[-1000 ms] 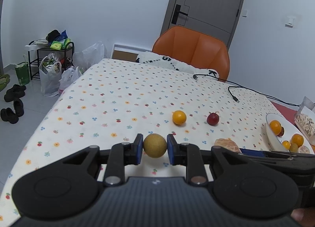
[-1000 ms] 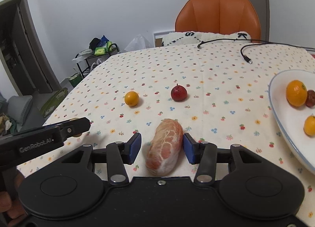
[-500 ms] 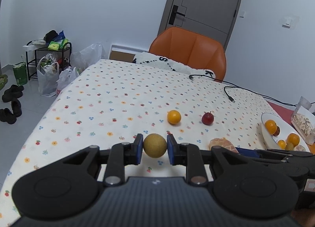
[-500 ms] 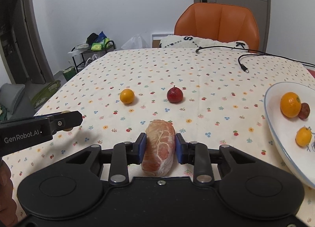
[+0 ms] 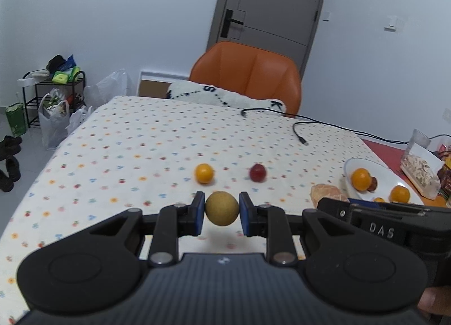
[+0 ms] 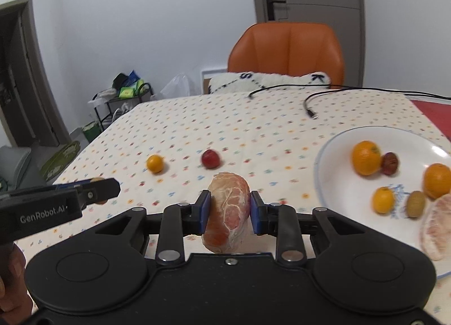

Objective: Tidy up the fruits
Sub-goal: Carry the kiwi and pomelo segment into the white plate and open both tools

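Observation:
My left gripper [image 5: 221, 213] is shut on a round yellow-brown fruit [image 5: 221, 211] and holds it above the spotted tablecloth. My right gripper [image 6: 229, 212] is shut on a peeled pomelo segment [image 6: 229, 209], lifted off the cloth, just left of the white plate [image 6: 327, 156]. The plate holds several oranges, a red fruit, a brown fruit and another pomelo piece [image 6: 435, 226]. A small orange [image 6: 155, 163] and a red fruit [image 6: 210, 158] lie on the cloth ahead; they also show in the left wrist view as the orange [image 5: 204, 173] and the red fruit [image 5: 257, 172].
Black cables [image 6: 310, 99] lie across the far side of the table. An orange chair [image 6: 287, 51] with a white cushion stands behind it. A clear snack container [image 5: 420, 164] sits right of the plate [image 5: 380, 181]. A rack and bags [image 5: 53, 105] stand on the floor at left.
My right gripper closed on the pomelo segment, lifted it and moved right toward the plate. My left gripper rose and drifted with the round fruit still held.

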The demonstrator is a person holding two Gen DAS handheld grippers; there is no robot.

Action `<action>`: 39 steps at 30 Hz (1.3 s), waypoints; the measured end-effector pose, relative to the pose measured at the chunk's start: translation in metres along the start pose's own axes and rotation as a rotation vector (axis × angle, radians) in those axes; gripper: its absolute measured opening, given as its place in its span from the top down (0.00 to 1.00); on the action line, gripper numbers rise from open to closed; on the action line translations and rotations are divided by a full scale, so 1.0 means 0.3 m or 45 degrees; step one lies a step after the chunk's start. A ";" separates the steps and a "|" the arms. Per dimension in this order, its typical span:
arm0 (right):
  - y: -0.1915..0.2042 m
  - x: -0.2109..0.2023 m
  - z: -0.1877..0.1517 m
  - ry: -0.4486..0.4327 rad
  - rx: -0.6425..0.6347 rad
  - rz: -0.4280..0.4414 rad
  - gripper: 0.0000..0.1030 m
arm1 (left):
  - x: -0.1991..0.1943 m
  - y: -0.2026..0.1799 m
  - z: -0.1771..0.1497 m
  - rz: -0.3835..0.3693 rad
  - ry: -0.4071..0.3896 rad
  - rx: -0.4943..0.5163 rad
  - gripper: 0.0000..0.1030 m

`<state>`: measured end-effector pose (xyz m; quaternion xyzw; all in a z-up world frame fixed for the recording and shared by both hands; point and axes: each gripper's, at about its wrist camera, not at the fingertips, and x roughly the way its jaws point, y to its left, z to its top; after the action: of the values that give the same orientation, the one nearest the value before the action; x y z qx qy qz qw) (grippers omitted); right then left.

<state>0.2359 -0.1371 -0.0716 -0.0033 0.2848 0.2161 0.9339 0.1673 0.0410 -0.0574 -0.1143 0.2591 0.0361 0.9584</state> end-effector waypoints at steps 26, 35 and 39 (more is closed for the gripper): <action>-0.394 -0.161 -0.010 -0.104 0.197 -0.191 0.73 | 0.062 -0.341 0.008 -0.163 -0.003 0.149 0.77; -0.499 -0.172 -0.026 -0.106 0.248 -0.251 0.73 | 0.104 -0.431 0.001 -0.220 0.008 0.188 0.77; -0.499 -0.172 -0.021 -0.126 0.253 -0.242 0.78 | 0.120 -0.462 0.005 -0.249 0.007 0.202 0.77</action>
<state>0.2547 -0.2944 -0.0668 0.0727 0.2568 0.0972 0.9588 0.2170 -0.0927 -0.0464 -0.0631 0.2515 -0.0784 0.9626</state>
